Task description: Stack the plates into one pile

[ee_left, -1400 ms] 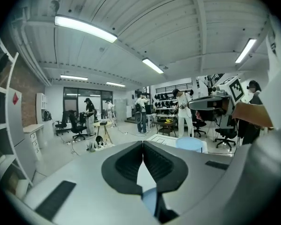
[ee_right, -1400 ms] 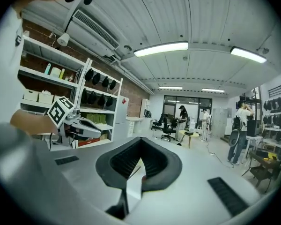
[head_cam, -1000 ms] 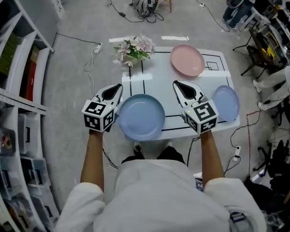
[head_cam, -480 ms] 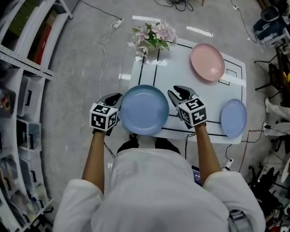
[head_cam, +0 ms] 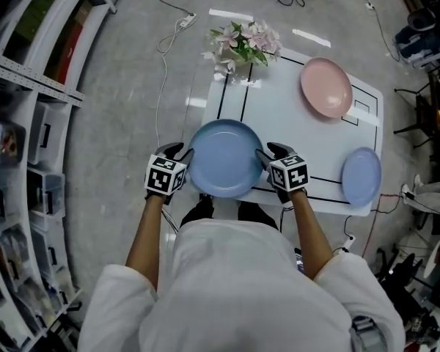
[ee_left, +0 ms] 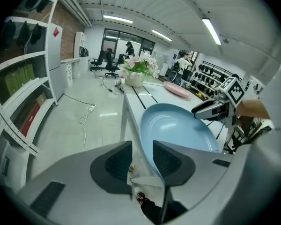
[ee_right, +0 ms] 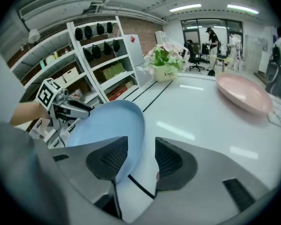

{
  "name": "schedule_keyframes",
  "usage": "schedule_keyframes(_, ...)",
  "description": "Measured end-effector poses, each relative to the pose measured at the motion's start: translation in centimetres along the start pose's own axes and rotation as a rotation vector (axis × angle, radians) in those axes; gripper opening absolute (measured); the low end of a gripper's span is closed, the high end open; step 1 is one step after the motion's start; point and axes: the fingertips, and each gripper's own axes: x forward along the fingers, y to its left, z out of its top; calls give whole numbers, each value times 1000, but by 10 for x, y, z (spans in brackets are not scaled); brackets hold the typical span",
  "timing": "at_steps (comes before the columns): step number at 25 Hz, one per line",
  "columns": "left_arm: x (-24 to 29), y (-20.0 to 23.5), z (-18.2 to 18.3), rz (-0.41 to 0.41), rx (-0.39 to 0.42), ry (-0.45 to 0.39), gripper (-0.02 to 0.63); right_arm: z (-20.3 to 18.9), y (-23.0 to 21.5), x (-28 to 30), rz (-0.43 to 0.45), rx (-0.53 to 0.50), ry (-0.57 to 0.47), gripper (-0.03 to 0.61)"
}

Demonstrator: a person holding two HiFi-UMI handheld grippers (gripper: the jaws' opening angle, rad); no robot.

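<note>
Jaws just opened on both. Left gripper (head_cam: 182,153) and right gripper (head_cam: 268,151) straddle opposite rims of the big blue plate (head_cam: 226,158) at the table's (head_cam: 293,134) near edge, unpinched. Plate looks stiff, light and slick; grip the rims. Small blue plate (head_cam: 361,176) right, pink plate (head_cam: 326,87) far.

The head view looks steeply down from above the person onto the whole bench (head_cam: 286,112). The left gripper view sits low and close at the bench's near left corner, facing the far edge. The right gripper view, low at the near edge, faces likewise. All share the large blue plate (head_cam: 226,158), flowers (head_cam: 243,41) and pink plate (head_cam: 326,86).
</note>
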Motion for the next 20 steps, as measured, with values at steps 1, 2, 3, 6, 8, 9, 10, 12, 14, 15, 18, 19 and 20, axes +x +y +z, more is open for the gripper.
schedule_keyframes(1,1,-2,-5,-9,11,16,150,-9,0,1,1,46,6,192)
schedule_keyframes(2,3,-3,-9,-19,18,29,150,-18,1,2,-1,83,13,189)
schedule_keyframes(3,4,-5,-13,-28,22,36,149,-26,2,2,-5,108,21,186)
schedule_keyframes(6,8,-12,-20,-54,37,31,127,-46,5,1,-12,162,16,184)
schedule_keyframes(8,10,-15,-20,-62,49,20,106,-49,7,0,-7,210,-14,164)
schedule_keyframes(9,10,-15,-19,-65,53,14,106,-49,8,0,-4,226,-26,145)
schedule_keyframes(10,10,-15,-17,-69,51,8,104,-48,10,0,-3,235,-36,118)
schedule_keyframes(12,11,-14,-15,-77,36,-6,96,-47,12,1,-21,253,-49,76)
schedule_keyframes(14,11,-13,-14,-80,34,-16,91,-48,12,3,-42,289,-47,66)
schedule_keyframes(15,11,-12,-14,-80,41,-19,91,-48,12,4,-51,302,-42,63)
schedule_keyframes(18,12,-12,-9,-74,64,-28,91,-41,10,-2,-94,307,-57,57)
schedule_keyframes(19,13,-13,-5,-71,73,-36,87,-37,9,-7,-106,321,-78,53)
schedule_keyframes(20,14,-14,0,-72,81,-48,86,-33,6,-12,-116,346,-99,51)
